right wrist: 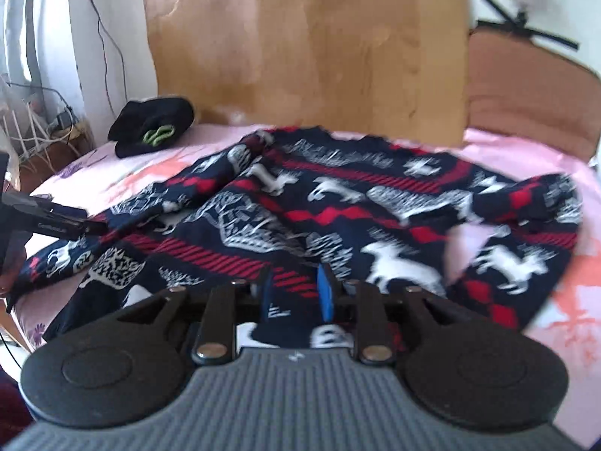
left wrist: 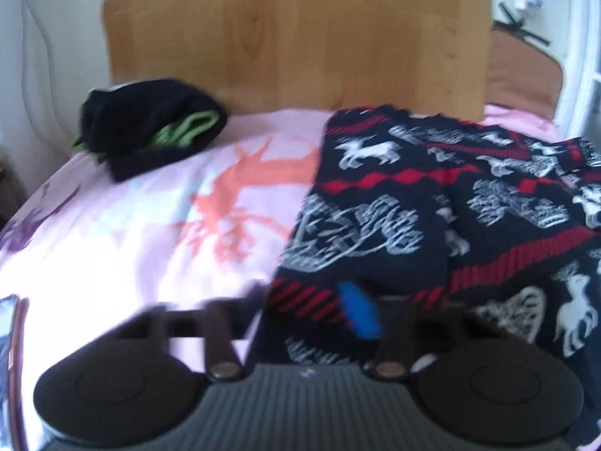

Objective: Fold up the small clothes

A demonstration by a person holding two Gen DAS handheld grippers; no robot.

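The right hand-held gripper (right wrist: pixel 295 293) stands slightly parted over the sweater (right wrist: pixel 319 218), clamping nothing. The left hand-held gripper (left wrist: pixel 338 312) is blurred; its grip cannot be told. One navy sweater with red bands and white reindeer lies spread on the pink bed (right wrist: pixel 526 150); one black-and-green bundle (right wrist: pixel 152 127) lies apart.

The sweater (right wrist: pixel 338 203) is made of thick knitted cloth, soft and a bit fuzzy, with no shine. The bed sheet (left wrist: pixel 131 225) is made of thin, smooth cloth. At the far left corner of the bed, the dark bundle (left wrist: pixel 150 124) is seen to be soft, matt cloth too. The board (right wrist: pixel 308 49) behind the bed is made of smooth wood with a faint shine. The right gripper (right wrist: pixel 295 297) is made of matt black plastic, with shiny metal pins and blue rubbery pads (right wrist: pixel 325 297).
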